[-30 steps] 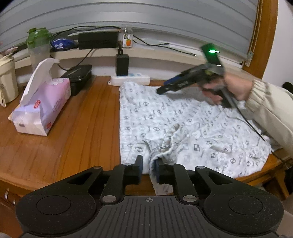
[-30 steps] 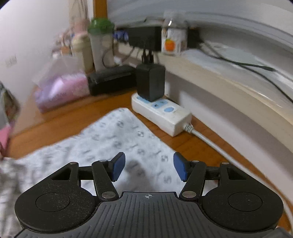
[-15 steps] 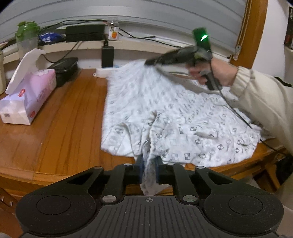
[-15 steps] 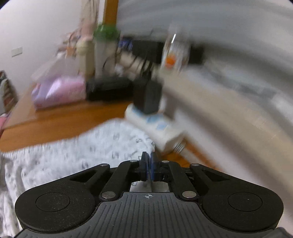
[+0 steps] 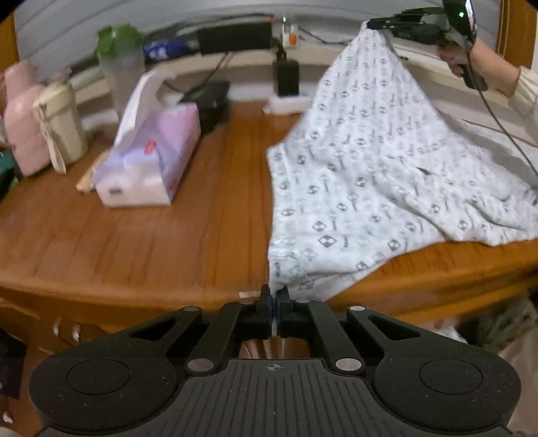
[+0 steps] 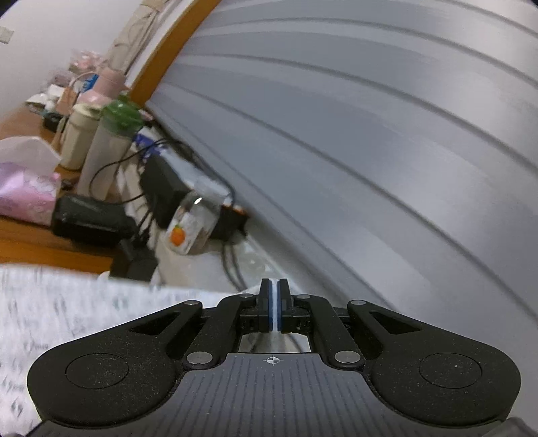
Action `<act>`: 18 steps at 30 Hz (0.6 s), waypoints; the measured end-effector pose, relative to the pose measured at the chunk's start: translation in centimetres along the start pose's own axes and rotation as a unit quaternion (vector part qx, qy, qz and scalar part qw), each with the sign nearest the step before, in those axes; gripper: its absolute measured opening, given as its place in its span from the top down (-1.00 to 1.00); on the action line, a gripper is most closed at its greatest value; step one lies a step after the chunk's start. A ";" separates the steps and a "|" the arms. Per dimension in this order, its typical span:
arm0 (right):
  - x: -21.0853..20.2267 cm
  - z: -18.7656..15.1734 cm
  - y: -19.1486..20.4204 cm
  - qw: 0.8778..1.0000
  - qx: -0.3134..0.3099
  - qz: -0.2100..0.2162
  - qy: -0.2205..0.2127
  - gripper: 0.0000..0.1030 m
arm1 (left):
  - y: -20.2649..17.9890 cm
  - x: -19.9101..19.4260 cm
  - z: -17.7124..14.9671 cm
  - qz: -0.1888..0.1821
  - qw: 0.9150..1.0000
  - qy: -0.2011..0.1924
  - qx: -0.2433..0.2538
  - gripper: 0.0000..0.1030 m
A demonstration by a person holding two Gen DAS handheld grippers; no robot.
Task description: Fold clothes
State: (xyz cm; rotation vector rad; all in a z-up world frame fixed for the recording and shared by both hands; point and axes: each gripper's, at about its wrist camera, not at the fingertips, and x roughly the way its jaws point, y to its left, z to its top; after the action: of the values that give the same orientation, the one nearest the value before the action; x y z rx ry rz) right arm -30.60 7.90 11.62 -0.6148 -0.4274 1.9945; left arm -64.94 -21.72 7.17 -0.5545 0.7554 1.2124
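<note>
Both jaws pinched tight on garment (image 5: 363,161) edges: my left gripper (image 5: 275,299) at six o'clock, right gripper (image 5: 371,23) at one. Soft, light cloth; I'd grip hems.

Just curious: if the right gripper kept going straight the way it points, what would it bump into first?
Probably the grey slatted blind straight ahead of the right gripper, which is clamped on the cloth. Depth is hard to judge.
</note>
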 end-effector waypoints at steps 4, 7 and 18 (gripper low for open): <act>0.3 -0.7 2.3 0.999 -0.018 0.034 0.021 0.80 | 0.8 -1.4 0.4 0.015 0.999 -0.024 -0.018 0.67; -0.4 -0.5 2.9 0.998 -0.004 0.055 0.017 0.31 | 0.7 -2.5 1.3 0.024 0.999 -0.046 -0.018 0.59; -9.5 -3.3 -0.4 0.993 0.036 0.100 0.050 0.23 | -2.8 -2.2 5.5 0.020 0.994 -0.104 0.014 0.33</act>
State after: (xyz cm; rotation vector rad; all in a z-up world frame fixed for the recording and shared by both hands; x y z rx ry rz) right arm -24.60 -0.15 11.44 -0.7329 -0.2400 2.1475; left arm -61.39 -19.82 12.32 -0.3842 0.6070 1.2728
